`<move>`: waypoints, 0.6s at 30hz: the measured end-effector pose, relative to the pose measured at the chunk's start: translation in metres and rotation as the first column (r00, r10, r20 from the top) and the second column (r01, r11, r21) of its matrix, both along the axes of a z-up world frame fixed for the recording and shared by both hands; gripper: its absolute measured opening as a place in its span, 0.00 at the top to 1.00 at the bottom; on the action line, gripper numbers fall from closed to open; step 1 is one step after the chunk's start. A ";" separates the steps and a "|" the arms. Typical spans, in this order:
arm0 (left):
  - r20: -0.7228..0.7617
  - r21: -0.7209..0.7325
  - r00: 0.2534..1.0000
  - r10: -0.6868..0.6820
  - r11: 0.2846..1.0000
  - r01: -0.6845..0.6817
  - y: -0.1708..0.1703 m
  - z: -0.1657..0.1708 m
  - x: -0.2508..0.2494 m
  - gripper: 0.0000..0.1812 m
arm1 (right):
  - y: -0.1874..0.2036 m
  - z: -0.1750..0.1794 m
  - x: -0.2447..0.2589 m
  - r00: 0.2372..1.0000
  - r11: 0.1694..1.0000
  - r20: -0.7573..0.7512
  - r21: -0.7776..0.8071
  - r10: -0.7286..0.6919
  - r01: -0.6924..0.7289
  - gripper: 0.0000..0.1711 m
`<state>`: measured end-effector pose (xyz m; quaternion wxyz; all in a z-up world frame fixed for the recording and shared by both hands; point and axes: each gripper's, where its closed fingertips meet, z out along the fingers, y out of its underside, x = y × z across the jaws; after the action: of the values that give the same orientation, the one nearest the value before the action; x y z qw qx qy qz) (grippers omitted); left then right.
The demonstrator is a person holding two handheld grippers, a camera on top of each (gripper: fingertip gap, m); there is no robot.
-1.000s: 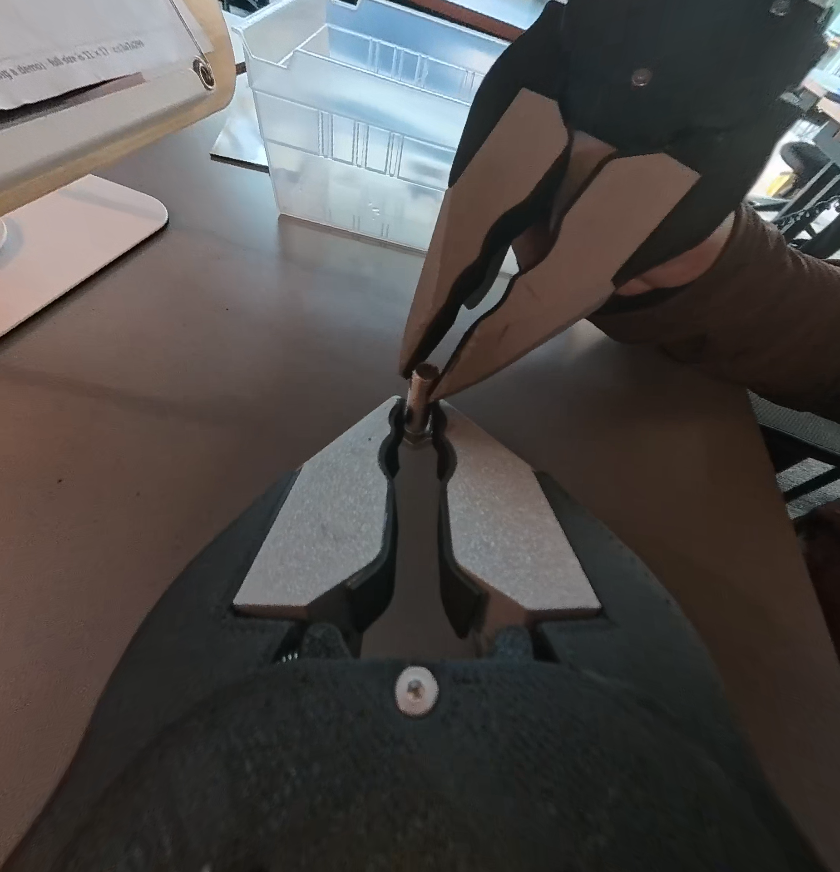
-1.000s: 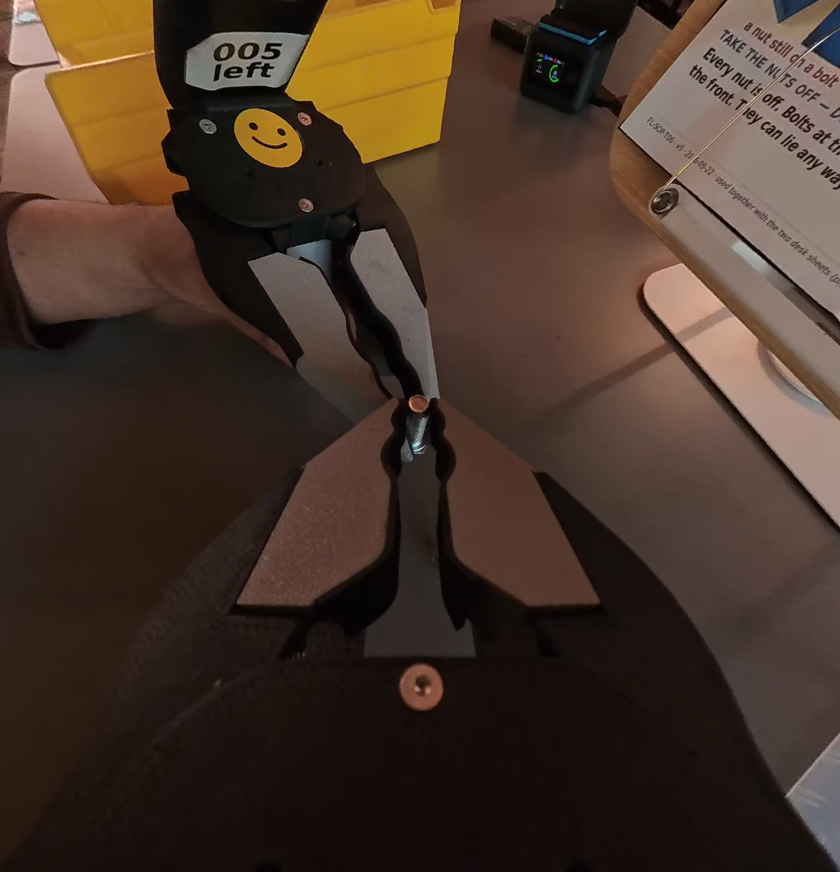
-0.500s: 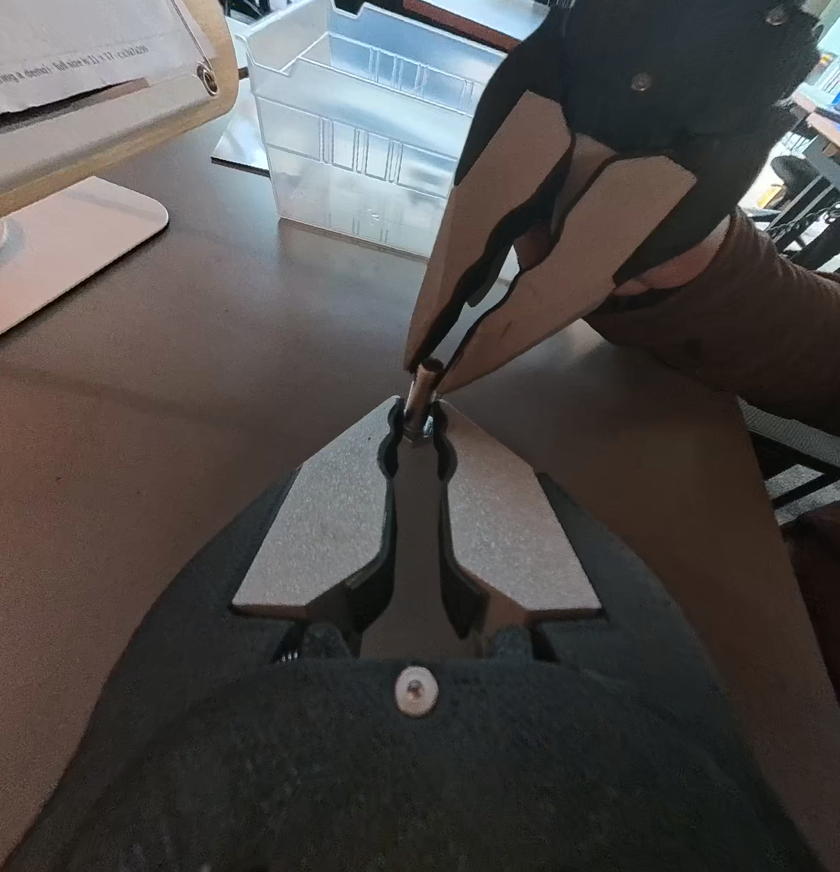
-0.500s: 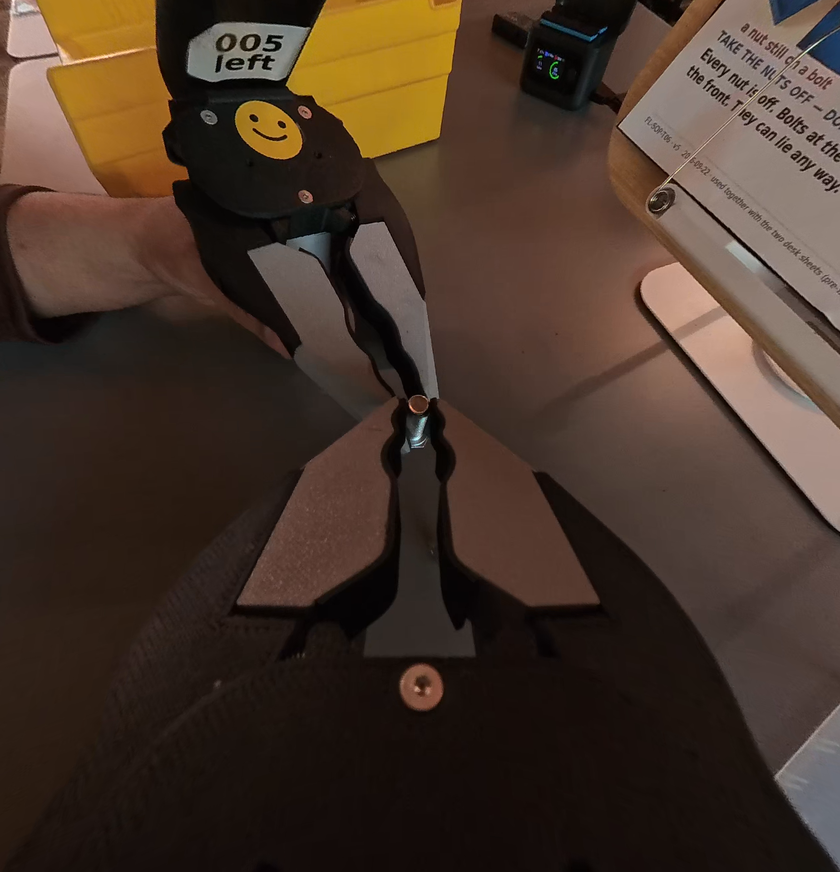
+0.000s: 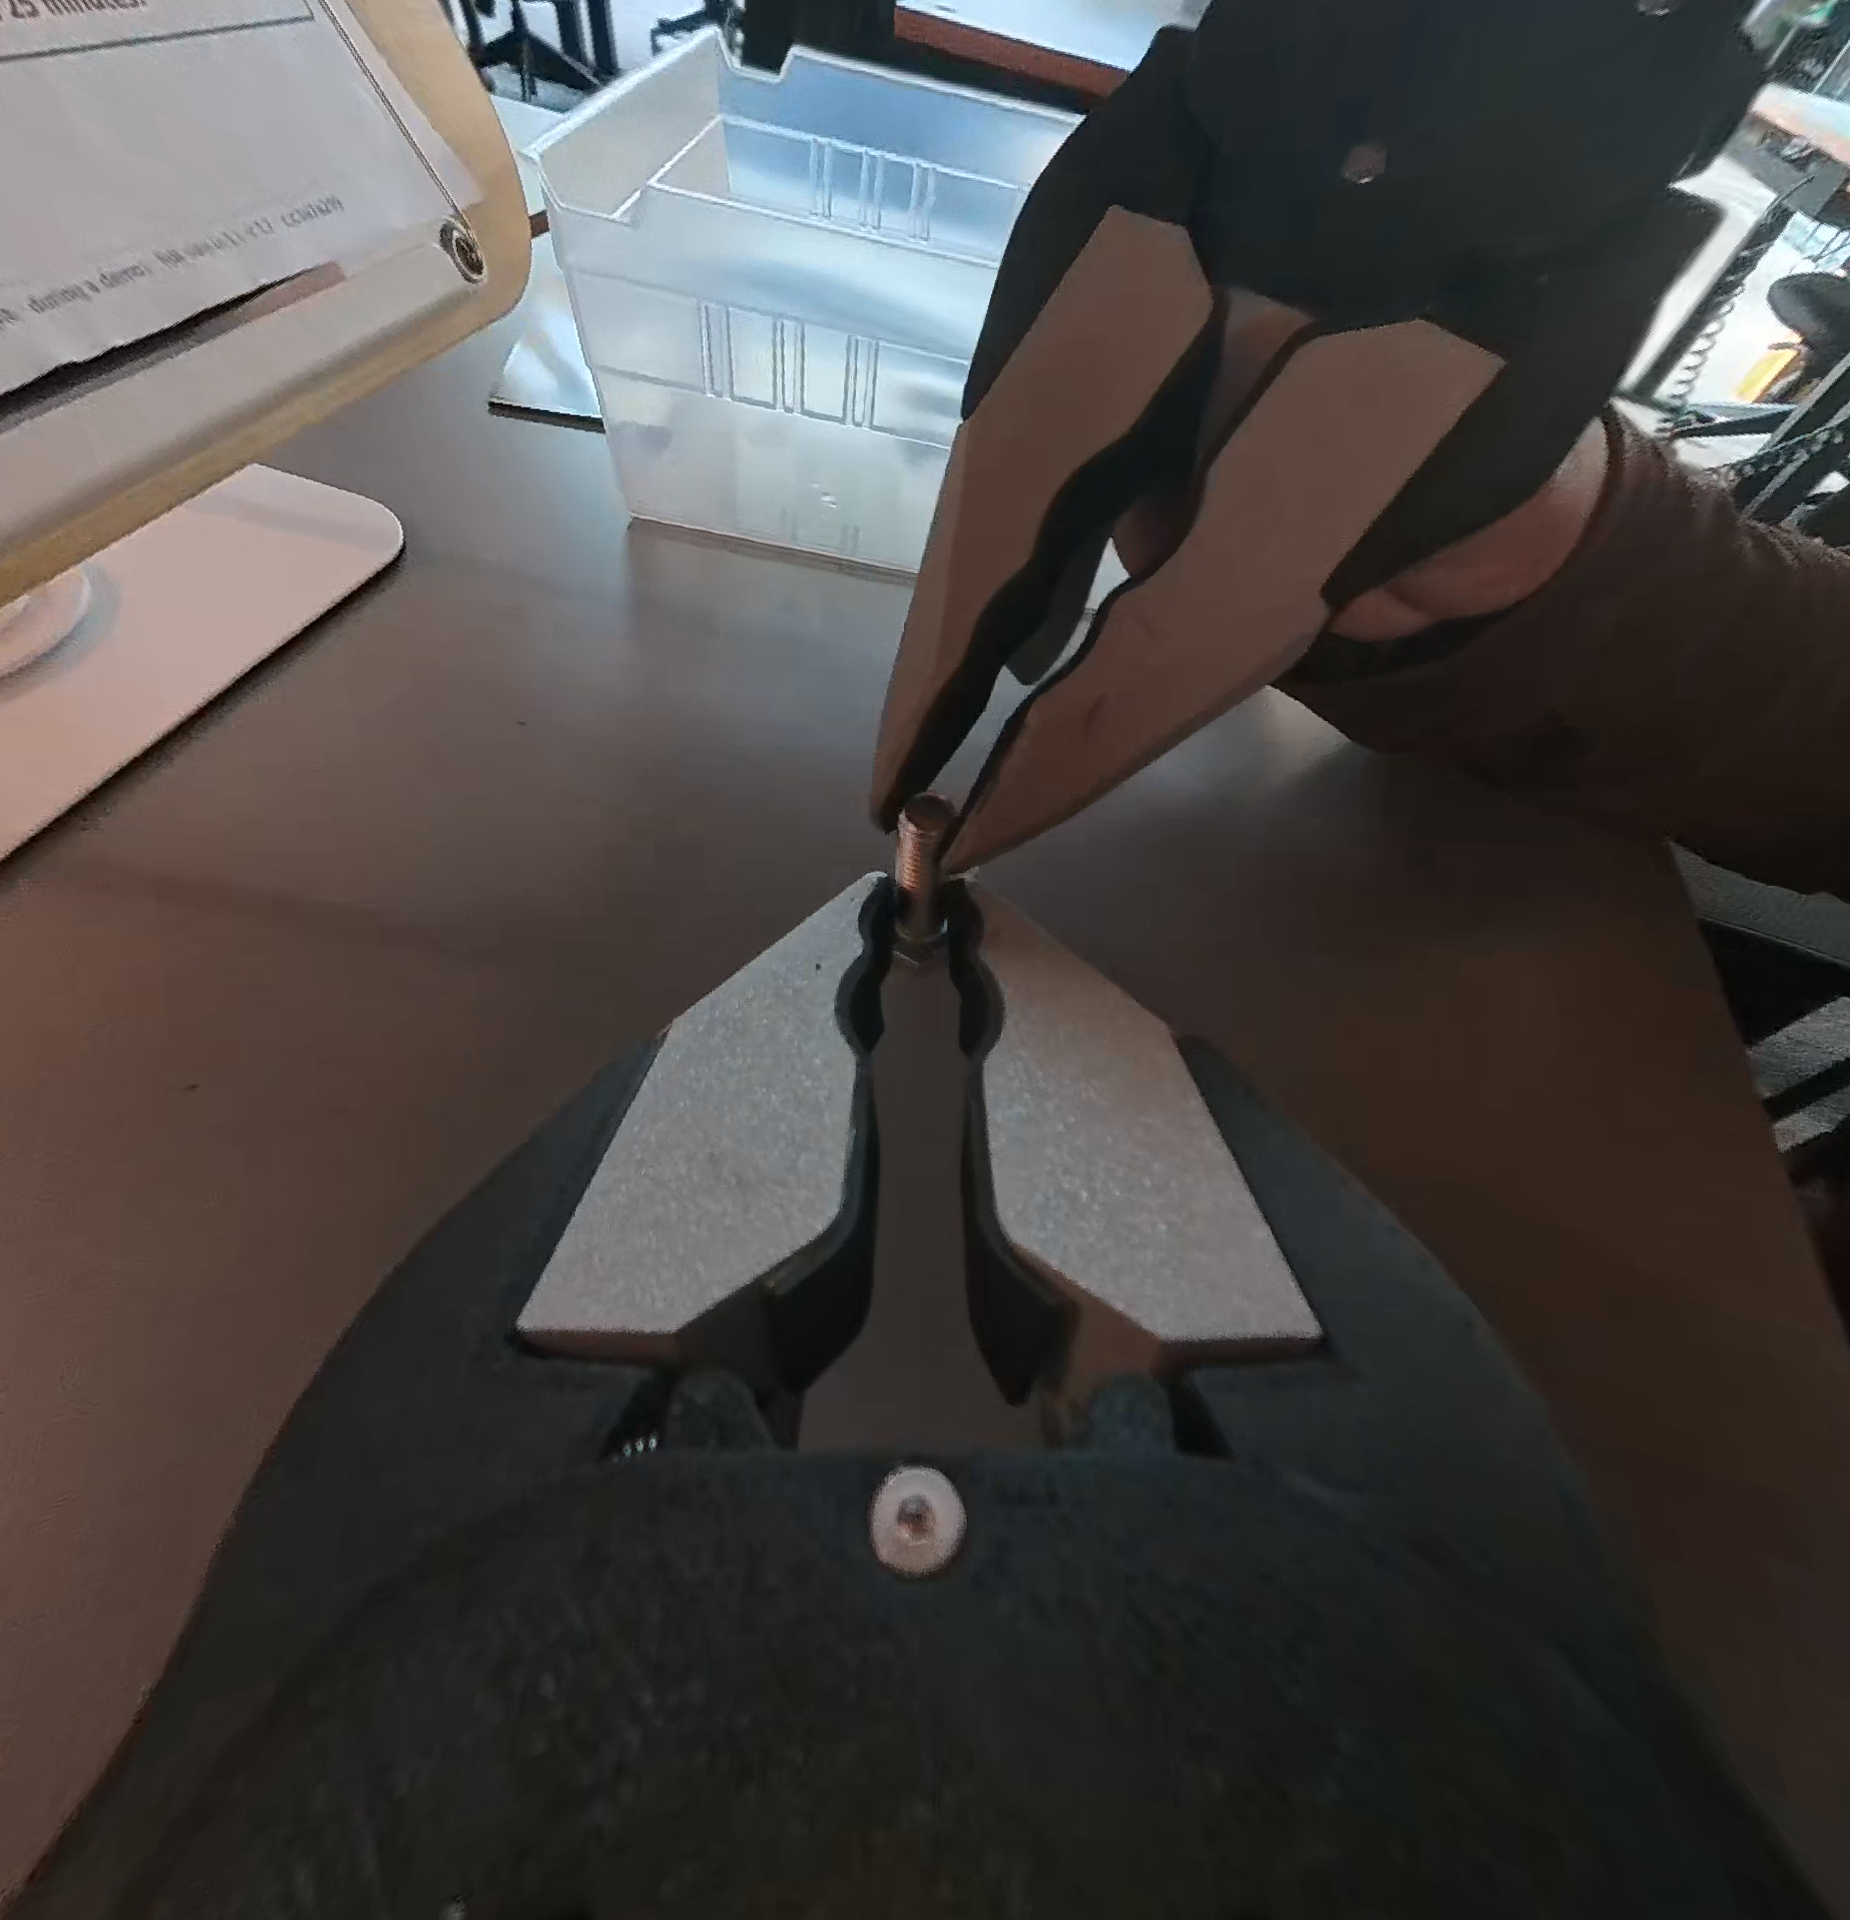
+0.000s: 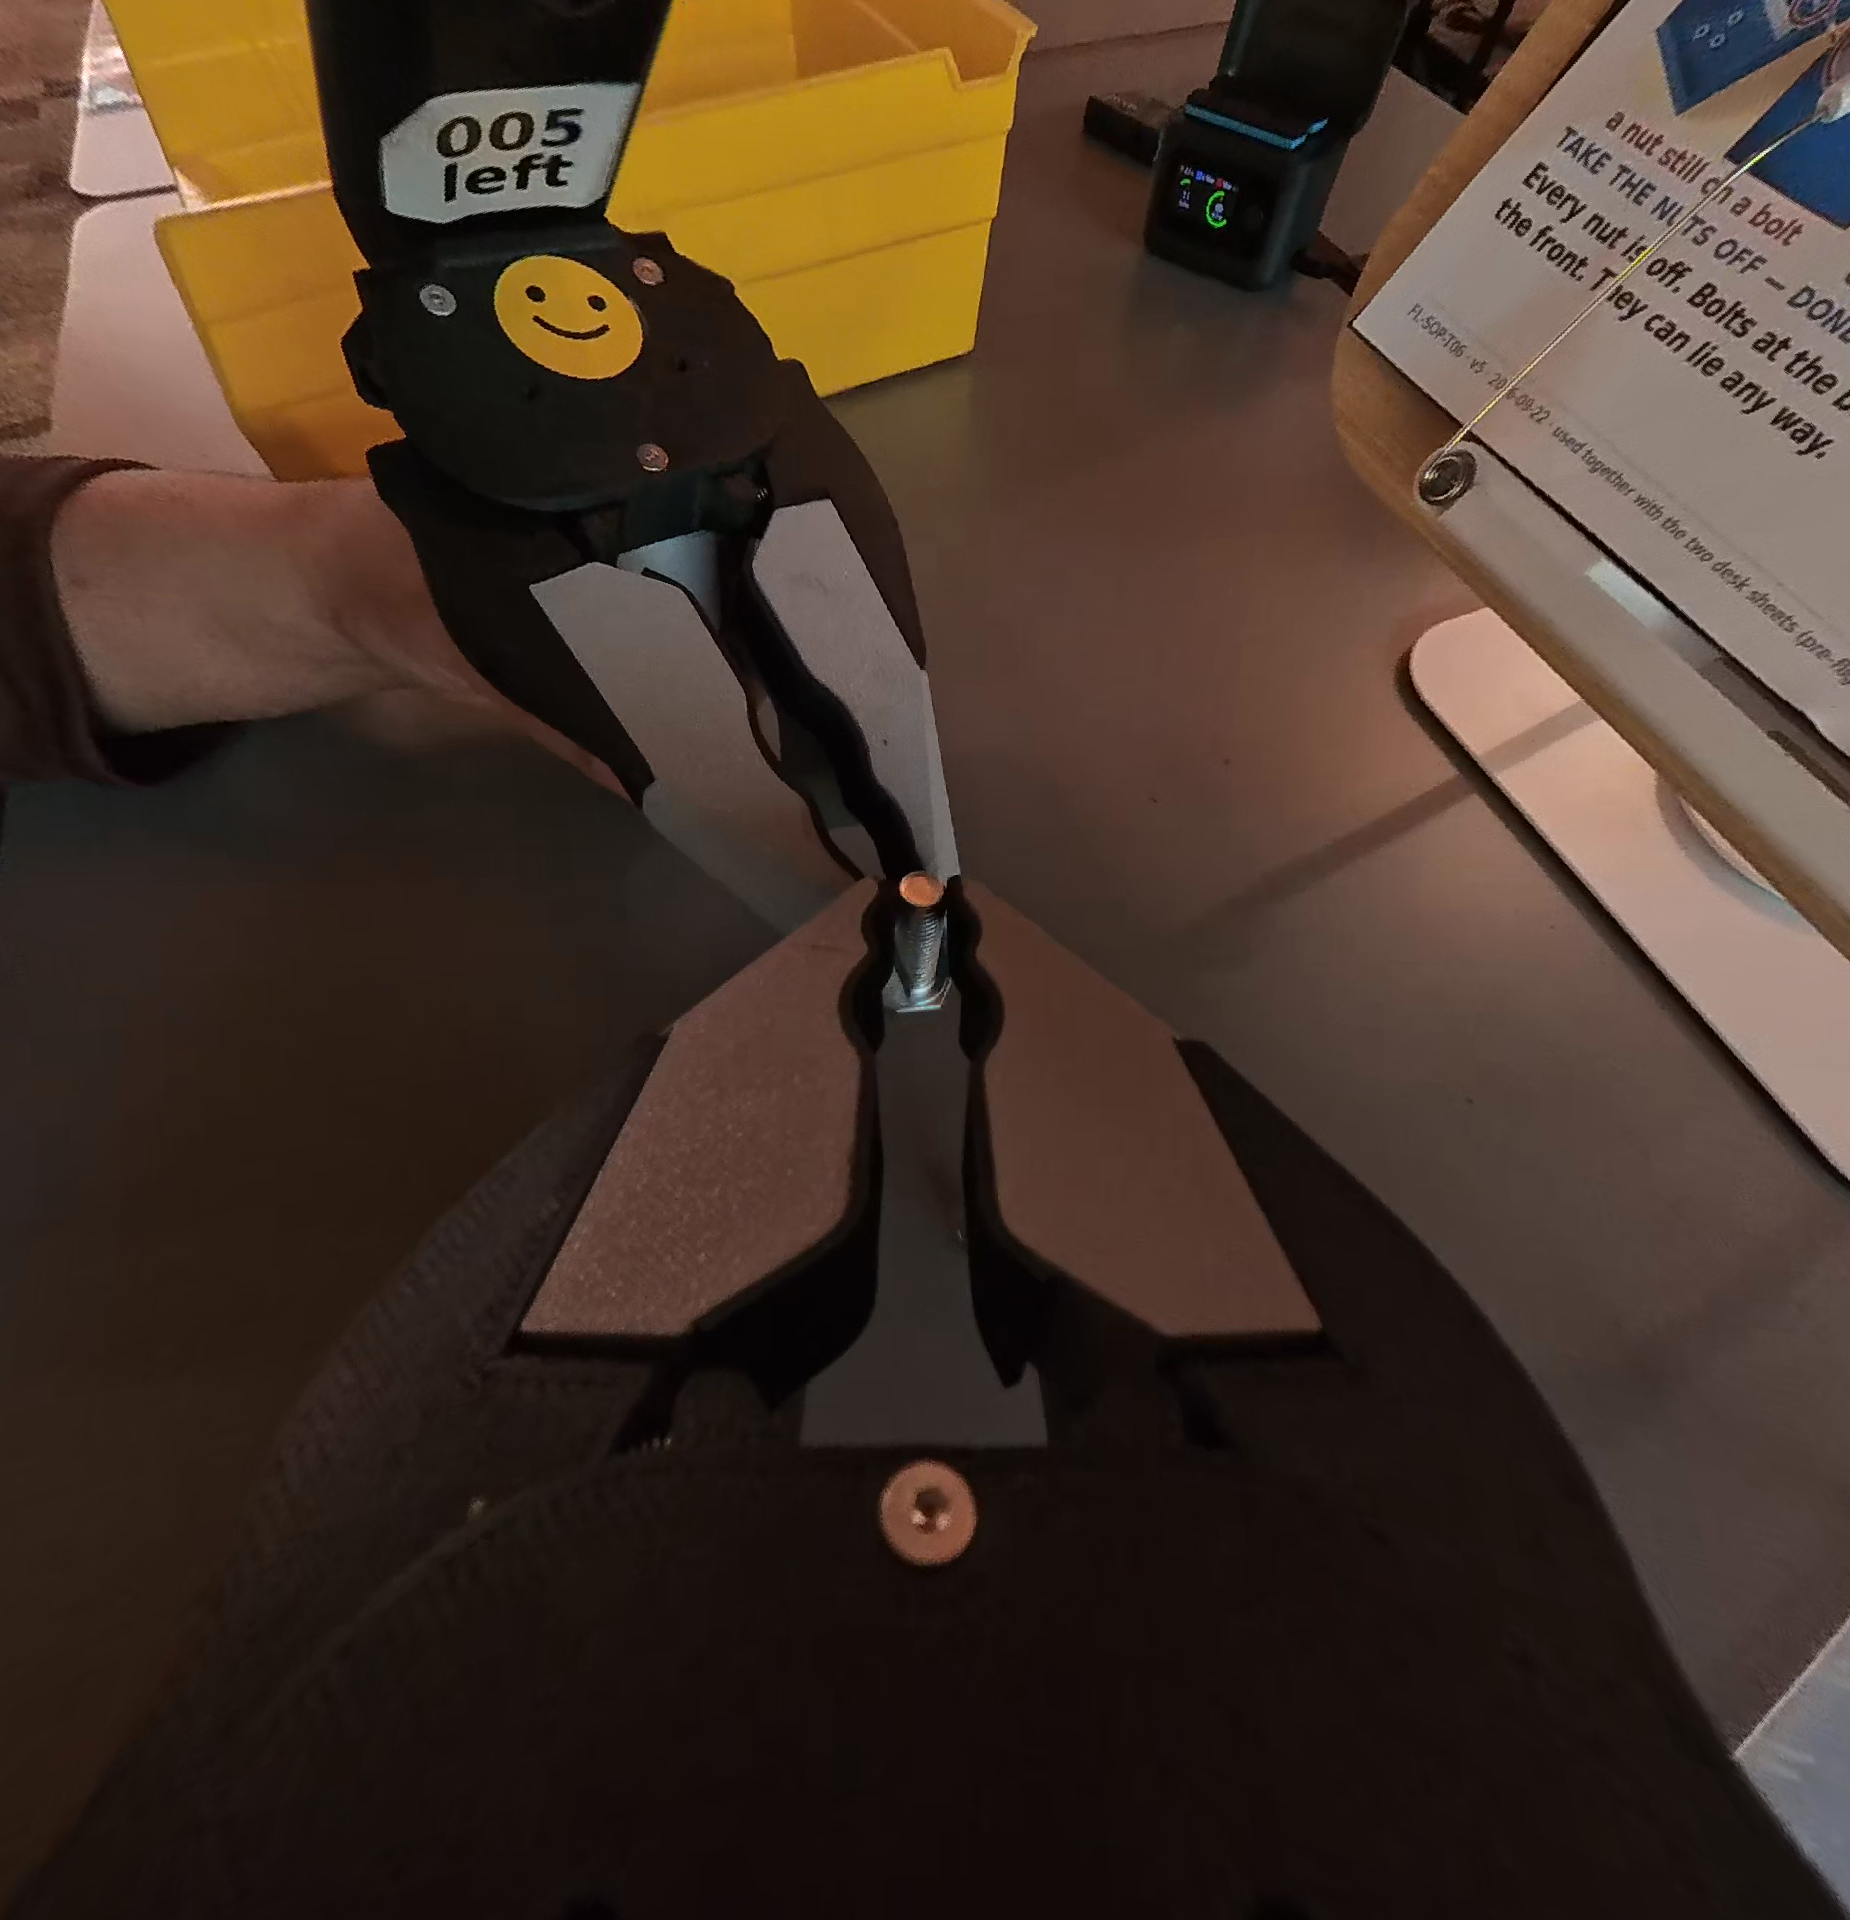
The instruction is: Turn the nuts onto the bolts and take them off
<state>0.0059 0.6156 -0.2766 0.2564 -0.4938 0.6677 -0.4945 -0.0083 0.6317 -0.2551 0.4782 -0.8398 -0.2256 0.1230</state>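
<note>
A threaded bolt (image 5: 916, 857) stands nearly upright above the dark table, with a hex nut (image 5: 916, 938) at its lower end. My left gripper (image 5: 916, 902) is shut on the nut. My right gripper (image 5: 923, 831) comes down from the upper right and is shut on the bolt's upper shaft. In the right wrist view the bolt (image 6: 919, 940) sits between my right gripper's (image 6: 919, 906) tips, and the nut (image 6: 916, 997) shows in the gap behind them. The left gripper (image 6: 905, 871) reaches in from the top, its tips partly hidden.
A clear plastic bin (image 5: 796, 312) stands behind the grippers. A yellow bin (image 6: 848, 208) is behind the left gripper. A wooden sheet stand on a white base (image 6: 1627, 468) is at the side. A small black device with a screen (image 6: 1222, 208) is at the back. My two grippers' fingertips are within a few centimetres of each other. Both grippers' tips are roughly 20 cm from the white base (image 6: 1627, 468).
Both grippers keep their hold. The pair has shifted slightly and the bolt has tilted a little; its exposed length looks the same.
</note>
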 end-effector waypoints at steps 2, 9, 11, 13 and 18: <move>0.005 0.008 1.000 -0.001 1.000 0.001 0.000 0.001 -0.001 0.95 | 0.000 0.001 -0.001 1.000 1.000 -0.018 0.003 0.004 -0.004 0.97; 0.004 -0.020 0.999 0.035 0.999 -0.035 0.012 -0.001 0.001 0.95 | -0.003 0.005 0.010 0.998 1.000 -0.056 -0.007 -0.020 0.019 0.91; -0.006 -0.004 0.998 0.056 0.998 -0.056 0.017 -0.005 0.002 0.95 | -0.008 0.001 0.012 0.997 0.999 -0.073 -0.049 -0.018 0.014 0.89; -0.013 0.024 0.997 0.074 0.997 -0.074 0.020 -0.008 0.002 0.95 | -0.016 -0.011 0.017 0.998 0.994 -0.045 -0.106 -0.031 0.027 0.88; -0.010 0.064 0.997 0.076 0.995 -0.076 0.019 -0.008 0.003 0.95 | -0.037 -0.039 0.036 0.989 0.975 0.097 -0.179 -0.115 0.130 0.88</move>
<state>0.0085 0.6345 -0.2848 0.2865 -0.5134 0.6653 -0.4600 0.0278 0.5952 -0.2940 0.3946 -0.8974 -0.1813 0.0775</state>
